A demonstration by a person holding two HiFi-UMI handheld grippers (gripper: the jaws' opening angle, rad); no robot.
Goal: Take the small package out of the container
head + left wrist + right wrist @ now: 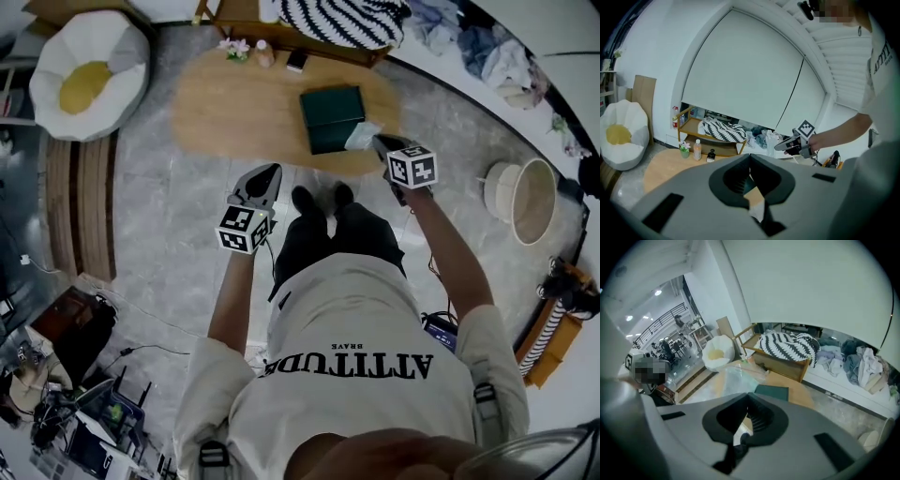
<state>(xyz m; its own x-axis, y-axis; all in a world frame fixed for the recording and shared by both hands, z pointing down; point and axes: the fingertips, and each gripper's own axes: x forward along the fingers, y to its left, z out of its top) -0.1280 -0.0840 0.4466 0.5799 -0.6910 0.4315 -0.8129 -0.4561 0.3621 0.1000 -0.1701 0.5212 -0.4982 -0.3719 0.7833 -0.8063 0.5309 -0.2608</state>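
Note:
A dark green container (332, 117) rests on the oval wooden table (234, 108); it also shows in the right gripper view (772, 392). My right gripper (378, 141) hangs just past the container's right edge, shut on a small clear-wrapped package (362, 135). In the right gripper view the package's translucent film (738, 380) spreads out beyond the closed jaws (749, 400). My left gripper (270, 172) is held above the floor in front of the table, tips together, nothing in it. From the left gripper view (750, 157) the right gripper (781, 146) is seen raised in the air.
A white beanbag with a yellow centre (89, 61) sits far left. A wooden bench with a striped cushion (342, 19) stands behind the table. A small bottle and flowers (239, 47) stand on the table's far edge. A round basket (525, 199) is at the right.

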